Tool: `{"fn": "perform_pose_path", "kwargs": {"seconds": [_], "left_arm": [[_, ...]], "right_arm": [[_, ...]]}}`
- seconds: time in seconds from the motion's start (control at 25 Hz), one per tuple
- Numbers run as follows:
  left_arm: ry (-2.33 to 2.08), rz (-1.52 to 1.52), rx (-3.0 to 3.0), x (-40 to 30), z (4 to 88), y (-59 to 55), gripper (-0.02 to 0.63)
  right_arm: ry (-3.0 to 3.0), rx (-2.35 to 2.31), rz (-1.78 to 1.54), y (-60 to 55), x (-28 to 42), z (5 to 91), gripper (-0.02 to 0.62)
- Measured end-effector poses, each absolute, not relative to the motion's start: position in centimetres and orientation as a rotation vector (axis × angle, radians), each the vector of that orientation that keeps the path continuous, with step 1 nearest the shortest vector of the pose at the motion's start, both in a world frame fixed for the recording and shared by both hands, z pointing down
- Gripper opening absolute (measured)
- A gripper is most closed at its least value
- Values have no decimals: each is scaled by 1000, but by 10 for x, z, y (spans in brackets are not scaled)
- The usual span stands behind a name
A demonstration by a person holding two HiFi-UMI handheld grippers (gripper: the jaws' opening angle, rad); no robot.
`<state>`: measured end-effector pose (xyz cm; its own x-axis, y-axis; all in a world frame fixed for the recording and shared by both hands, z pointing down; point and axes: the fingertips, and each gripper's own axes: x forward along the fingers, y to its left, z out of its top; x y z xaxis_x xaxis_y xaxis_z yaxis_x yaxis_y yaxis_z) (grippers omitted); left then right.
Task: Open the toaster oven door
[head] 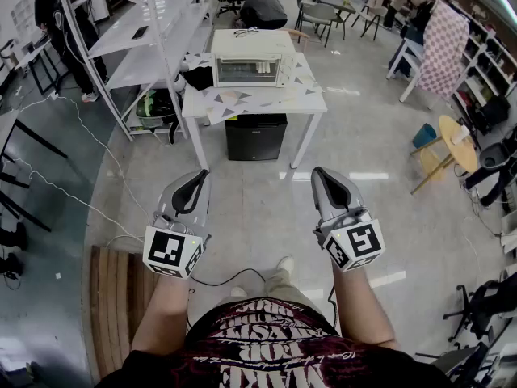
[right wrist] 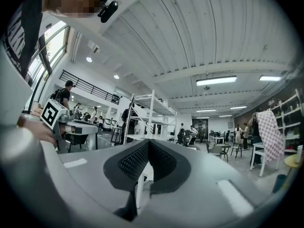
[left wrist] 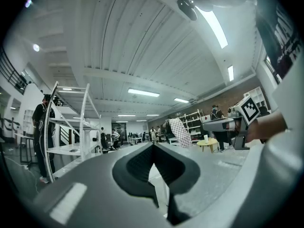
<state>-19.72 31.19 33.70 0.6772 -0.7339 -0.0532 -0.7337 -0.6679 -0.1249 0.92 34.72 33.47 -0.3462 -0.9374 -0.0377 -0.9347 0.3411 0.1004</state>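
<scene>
The toaster oven (head: 246,59) stood on a white table (head: 266,102) far ahead across the floor, well apart from both grippers. Its glass door (head: 245,72) faced the person and was shut flat against the front. A dark bundle (head: 199,78) lay on the table just beside the oven's left side, and a black box (head: 254,136) sat on the floor under the table.

The left gripper (head: 196,178) was held low in front of the person's body and pointed forward toward the table. Its own view showed the 2 jaws pressed together at the tips with nothing between them. The right gripper (head: 321,175) was held level with it on the other side, also pointed forward. Its 2 jaws were likewise clenched tip to tip on nothing. The 2 grippers were near each other but not touching, with bare floor between them, and neither touched any object.

A white shelving rack (head: 141,31) stood left of the table. To the right, well away, were a small round table (head: 456,136) and a checked cloth (head: 443,45) hung over a frame. A wooden platform (head: 113,297) lay by the person's left side, and 1 shoe (head: 284,265) showed between the arms.
</scene>
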Motion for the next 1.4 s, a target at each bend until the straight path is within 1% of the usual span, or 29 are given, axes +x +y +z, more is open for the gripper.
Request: {"fn": "perform_pose_path", "kwargs": {"seconds": [0.32,0.52,0.72,1.04,1.2,1.4], "left_arm": [[1209,57,-2725,-203,331,307,2],[1216,41,-2740,-211,336,309,2],[1309,-5,-2783,-216,368,293,2],[1331,-25,-2783,-197,385,255,2],[1333,-53,-2767,-181,381,225,2],[1277,-4,-2785,-159,361,191,1]], "right_arm": [[-2613,1744,-113,344,-8,344,25],[-2626,1737,-73,346,-18,354,25],[-2563,1735,-29,342,1,365,25],[-2545,1749,21,298,33,384,25],[-2567,1717,27,269,37,385,25],[-2613,1653,1,230,40,382,25]]}}
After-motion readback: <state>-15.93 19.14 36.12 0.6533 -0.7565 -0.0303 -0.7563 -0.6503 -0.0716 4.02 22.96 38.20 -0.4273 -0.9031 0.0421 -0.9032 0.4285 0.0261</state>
